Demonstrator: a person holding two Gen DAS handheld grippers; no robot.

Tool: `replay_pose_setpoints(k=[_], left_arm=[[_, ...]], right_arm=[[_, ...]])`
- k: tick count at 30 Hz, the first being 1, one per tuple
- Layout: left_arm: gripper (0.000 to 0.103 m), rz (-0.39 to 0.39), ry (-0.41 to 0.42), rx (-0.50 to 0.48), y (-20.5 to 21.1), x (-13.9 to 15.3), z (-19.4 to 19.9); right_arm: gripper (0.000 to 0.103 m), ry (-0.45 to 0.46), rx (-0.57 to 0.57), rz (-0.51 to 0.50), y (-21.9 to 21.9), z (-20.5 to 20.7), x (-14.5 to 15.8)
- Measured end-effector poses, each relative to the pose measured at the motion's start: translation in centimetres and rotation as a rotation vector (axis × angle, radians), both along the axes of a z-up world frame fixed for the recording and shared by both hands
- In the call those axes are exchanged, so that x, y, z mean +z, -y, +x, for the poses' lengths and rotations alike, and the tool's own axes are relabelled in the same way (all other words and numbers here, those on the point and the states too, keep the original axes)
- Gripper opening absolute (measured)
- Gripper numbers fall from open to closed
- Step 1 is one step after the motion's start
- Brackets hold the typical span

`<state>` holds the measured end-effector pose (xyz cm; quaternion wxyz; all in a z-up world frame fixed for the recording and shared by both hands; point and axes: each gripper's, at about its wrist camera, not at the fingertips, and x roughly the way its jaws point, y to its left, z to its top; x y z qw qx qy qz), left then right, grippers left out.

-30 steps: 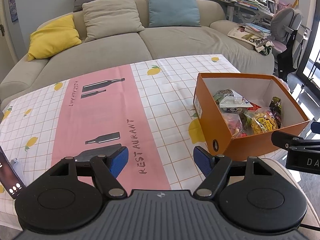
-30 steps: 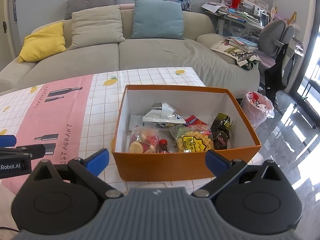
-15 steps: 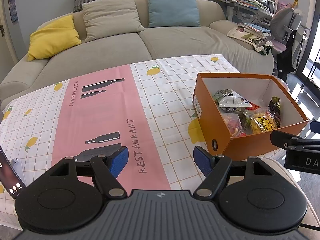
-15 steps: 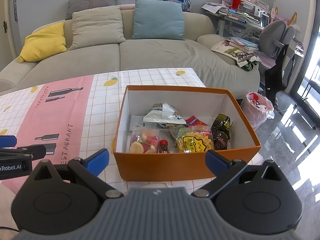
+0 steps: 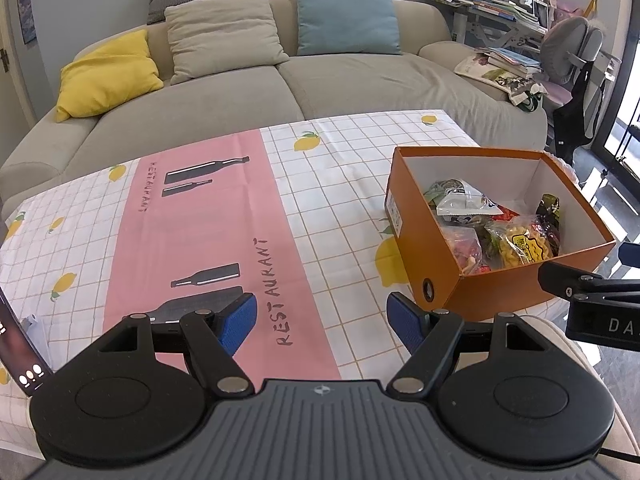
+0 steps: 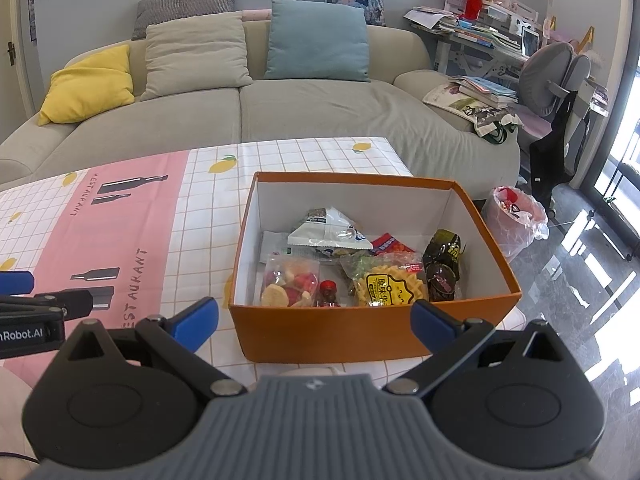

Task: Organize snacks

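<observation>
Our left tongs [image 5: 322, 322] hang spread wide over the bench [image 5: 328, 200], nothing between the blue pads [image 5: 240, 322], which sit above the pink stripe of the tablecloth [image 5: 192, 220] near the printed word RESTAURANT. Our right tongs [image 6: 314, 320] are spread wide too and grip nothing; their pads [image 6: 196, 320] frame the near wall of the orange box [image 6: 320, 336], just short of it and not touching.

From the left view the box [image 5: 452, 280] stands to the right of our left tongs, near the bench's right edge, and part of the right tool [image 5: 592, 300] pokes in beside it.

The snacks lie inside the box on its white floor. A white packet [image 6: 328, 234] rests toward the back. In front, along the near wall, we see a clear bag of red and pale pieces [image 6: 290, 284], a small red-capped bottle [image 6: 328, 292] just beside it, a yellow-labelled packet of wavy crisps [image 6: 390, 286], and a dark brown wrapper [image 6: 442, 268] at the right end. A red packet [image 6: 390, 244] shows between the white one and the crisps.

Beyond the bench stands a beige sofa [image 6: 280, 120] with yellow [image 6: 88, 84], cream [image 6: 196, 52] and blue [image 6: 316, 40] cushions. A bin lined with a clear bag [image 6: 514, 224] sits on the floor to the box's right.
</observation>
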<state>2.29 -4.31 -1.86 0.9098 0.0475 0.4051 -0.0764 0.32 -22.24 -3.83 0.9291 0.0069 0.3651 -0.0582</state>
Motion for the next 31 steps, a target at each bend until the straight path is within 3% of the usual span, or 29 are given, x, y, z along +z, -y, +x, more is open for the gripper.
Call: replay_pose_setpoints(k=[31], left_arm=[[0.087,-0.011,0.027,-0.009,0.37,0.85,-0.65]], right_arm=[[0.100,0.000,0.007,0.001,0.01,-0.40,0.05]])
